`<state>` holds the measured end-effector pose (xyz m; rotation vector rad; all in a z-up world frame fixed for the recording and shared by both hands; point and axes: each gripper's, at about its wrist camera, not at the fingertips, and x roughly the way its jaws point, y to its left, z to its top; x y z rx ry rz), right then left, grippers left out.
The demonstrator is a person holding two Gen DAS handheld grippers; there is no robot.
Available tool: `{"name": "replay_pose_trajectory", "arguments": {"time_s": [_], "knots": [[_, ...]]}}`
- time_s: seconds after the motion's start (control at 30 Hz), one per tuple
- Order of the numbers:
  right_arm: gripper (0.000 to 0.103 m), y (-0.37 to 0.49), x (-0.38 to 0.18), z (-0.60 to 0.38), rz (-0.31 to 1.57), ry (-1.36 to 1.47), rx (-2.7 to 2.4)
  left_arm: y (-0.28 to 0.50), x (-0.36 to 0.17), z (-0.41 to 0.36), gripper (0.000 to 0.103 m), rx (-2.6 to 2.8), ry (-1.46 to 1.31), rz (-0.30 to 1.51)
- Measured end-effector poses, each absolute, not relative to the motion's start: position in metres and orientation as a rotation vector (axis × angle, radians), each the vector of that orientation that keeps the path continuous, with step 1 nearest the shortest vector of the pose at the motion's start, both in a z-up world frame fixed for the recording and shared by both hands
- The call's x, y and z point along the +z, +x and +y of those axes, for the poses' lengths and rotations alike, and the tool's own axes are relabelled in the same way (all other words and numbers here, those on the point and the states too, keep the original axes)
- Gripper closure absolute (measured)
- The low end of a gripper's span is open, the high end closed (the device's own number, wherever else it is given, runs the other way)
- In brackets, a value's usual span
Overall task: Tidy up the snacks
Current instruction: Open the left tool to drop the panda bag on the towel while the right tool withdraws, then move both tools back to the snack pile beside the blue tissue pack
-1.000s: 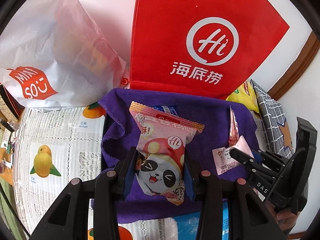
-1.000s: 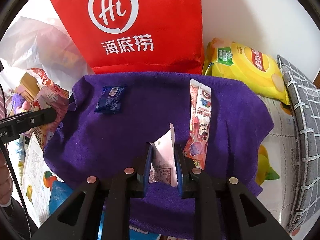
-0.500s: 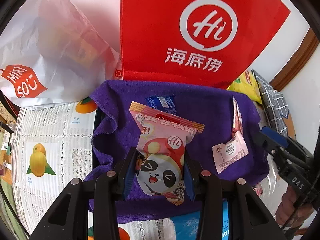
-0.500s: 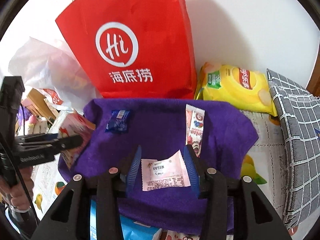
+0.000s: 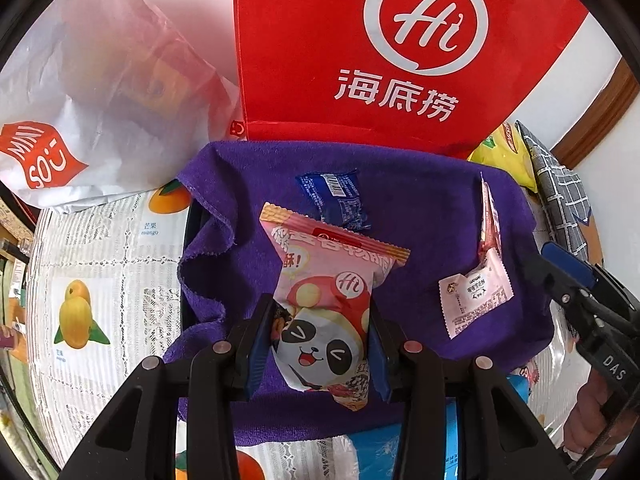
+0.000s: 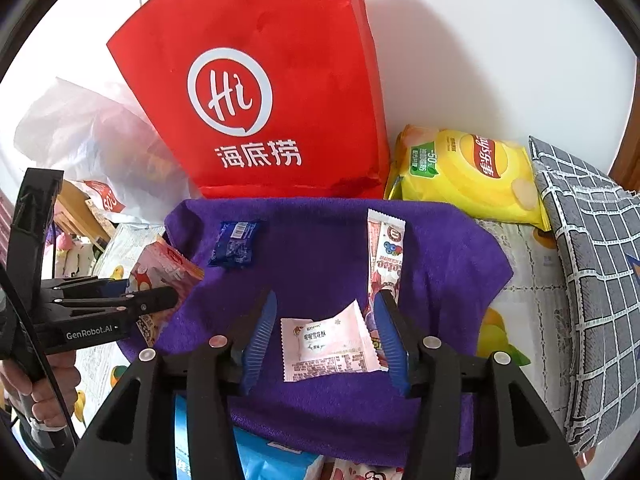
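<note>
- right gripper (image 6: pixel 326 338) jaws opening; a second ago they pinched the small pink sachet (image 6: pixel 329 345) upright, now it lies flat on the purple towel (image 6: pixel 320 256) between the pads, untouched
- sachet rests just beside the long pink stick pack (image 6: pixel 385 256) — placement looks done, right hand free
- left gripper (image 5: pixel 318 346) clamped on panda snack bag (image 5: pixel 326 304) above the towel, unchanged; probably next to place
- blue wrapper (image 5: pixel 335 199) at towel's far side

both wrist views steeply down, close, sharing purple towel (image 5: pixel 420 208)
</note>
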<state>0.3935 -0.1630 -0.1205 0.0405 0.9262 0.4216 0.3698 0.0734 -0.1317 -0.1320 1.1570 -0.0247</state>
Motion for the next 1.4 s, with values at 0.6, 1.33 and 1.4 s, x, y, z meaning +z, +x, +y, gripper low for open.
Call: {"name": "replay_pose_trajectory", "arguments": {"time_s": [0.6, 1.33, 1.4], "knots": [[0.051, 0.391, -0.116, -0.159, 0.95, -0.019, 0.388, 0.362, -0.113, 0.067, 0.048, -0.039, -0.112, 1.108], [0.018, 0.276, -0.055, -0.193, 0.764, -0.122, 0.192, 0.291, -0.033, 0.024, 0.046, -0.081, -0.037, 0.885], [0.018, 0.264, -0.052, -0.203, 0.758, -0.089, 0.204, 0.274, -0.03, 0.02, 0.046, -0.091, -0.028, 0.866]]}}
